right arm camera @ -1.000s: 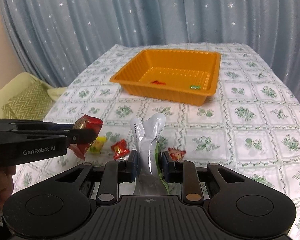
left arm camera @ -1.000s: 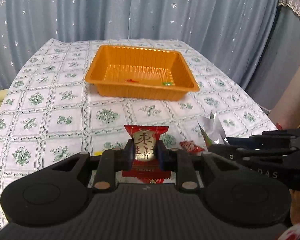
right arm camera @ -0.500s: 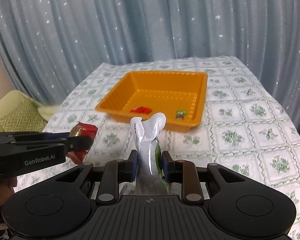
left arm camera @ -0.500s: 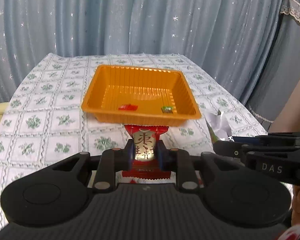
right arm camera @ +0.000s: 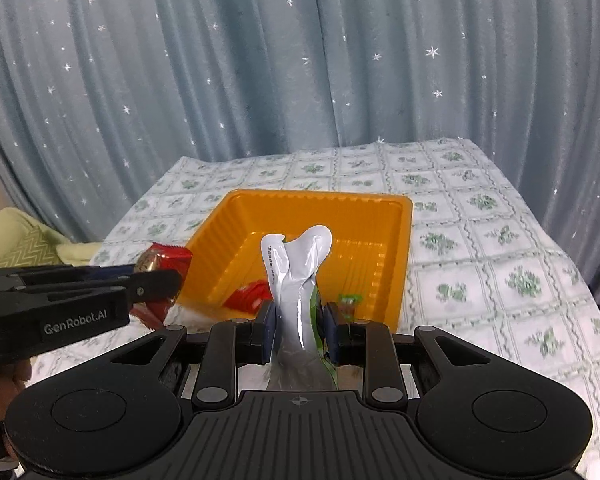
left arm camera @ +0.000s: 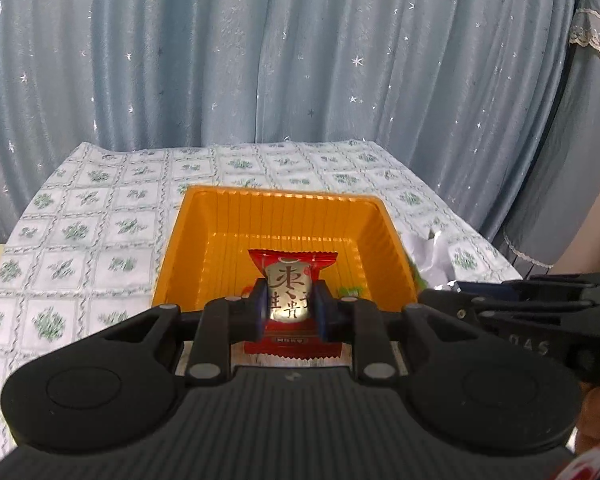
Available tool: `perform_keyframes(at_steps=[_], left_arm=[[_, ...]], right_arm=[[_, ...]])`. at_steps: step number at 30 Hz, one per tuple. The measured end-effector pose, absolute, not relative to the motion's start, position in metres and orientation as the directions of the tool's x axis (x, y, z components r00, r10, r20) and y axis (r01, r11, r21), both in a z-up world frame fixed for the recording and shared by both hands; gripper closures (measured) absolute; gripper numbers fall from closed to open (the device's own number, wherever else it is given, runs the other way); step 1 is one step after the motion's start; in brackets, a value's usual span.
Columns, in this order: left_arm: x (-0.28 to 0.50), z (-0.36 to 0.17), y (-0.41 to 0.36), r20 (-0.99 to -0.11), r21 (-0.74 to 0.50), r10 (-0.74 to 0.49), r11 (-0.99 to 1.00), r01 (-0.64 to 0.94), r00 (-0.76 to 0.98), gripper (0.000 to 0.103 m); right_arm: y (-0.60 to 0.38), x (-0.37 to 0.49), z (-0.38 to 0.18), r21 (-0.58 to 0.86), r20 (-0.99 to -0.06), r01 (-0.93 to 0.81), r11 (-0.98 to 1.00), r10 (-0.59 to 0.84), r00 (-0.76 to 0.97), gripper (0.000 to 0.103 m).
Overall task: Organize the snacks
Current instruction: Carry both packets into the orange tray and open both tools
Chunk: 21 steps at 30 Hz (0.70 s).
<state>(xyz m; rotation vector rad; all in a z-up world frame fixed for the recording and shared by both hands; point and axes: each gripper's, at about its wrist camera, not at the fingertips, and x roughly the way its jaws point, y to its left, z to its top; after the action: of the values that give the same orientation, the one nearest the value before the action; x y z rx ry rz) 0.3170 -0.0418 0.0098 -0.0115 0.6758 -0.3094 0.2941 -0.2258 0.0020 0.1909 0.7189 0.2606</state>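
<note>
Snacks are being gathered toward the orange tray [left arm camera: 172, 248], which is sitting on a table covered by a green-and-white patterned tablecloth [left arm camera: 80, 232], in front of a starry blue curtain [left arm camera: 260, 60]. The left gripper [left arm camera: 288, 308] is gripping a red snack packet [left arm camera: 290, 280] with a silver label — its two fingers are pressing in on either side of the packet, which is standing upright between them. From the left wrist camera the packet is lining up over the tray's near edge, though whether it is hanging over the tray's inside or just short of it I cannot tell; from the right wrist camera it is showing just beside the tray's left wall. The right gripper [right arm camera: 298, 330] is squeezing a crumpled silver pouch [right arm camera: 296, 276] with a green edge, the pouch sticking up between its fingers just in front of the tray's near wall. Two small sweets are lying inside the tray near that wall — a red candy [right arm camera: 246, 298] on the left part of the floor and a green candy [right arm camera: 350, 302] toward the right. A yellow-green cushion [right arm camera: 24, 244] is lying well to the left of the tray, off the table.
</note>
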Motion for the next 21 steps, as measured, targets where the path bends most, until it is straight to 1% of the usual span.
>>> perform_keyframes(at_steps=[5,8,21], left_arm=[[0.347,0.003,-0.040,-0.621,-0.126,-0.294,0.952,0.278,0.727,0.082],[0.360,-0.003,-0.040,-0.627,-0.117,-0.288,0.954,0.277,0.724,0.082],[0.405,-0.038,-0.039,-0.651,-0.170,-0.308,0.950,0.262,0.693,0.082]], right_arm=[[-0.225,0.325,-0.005,0.245,-0.633,-0.166,0.955,0.287,0.719,0.077],[-0.225,0.341,-0.010,0.258,-0.638,-0.162,0.952,0.294,0.712,0.077],[-0.233,0.391,-0.031,0.301,-0.658,-0.116,0.947,0.294,0.693,0.077]])
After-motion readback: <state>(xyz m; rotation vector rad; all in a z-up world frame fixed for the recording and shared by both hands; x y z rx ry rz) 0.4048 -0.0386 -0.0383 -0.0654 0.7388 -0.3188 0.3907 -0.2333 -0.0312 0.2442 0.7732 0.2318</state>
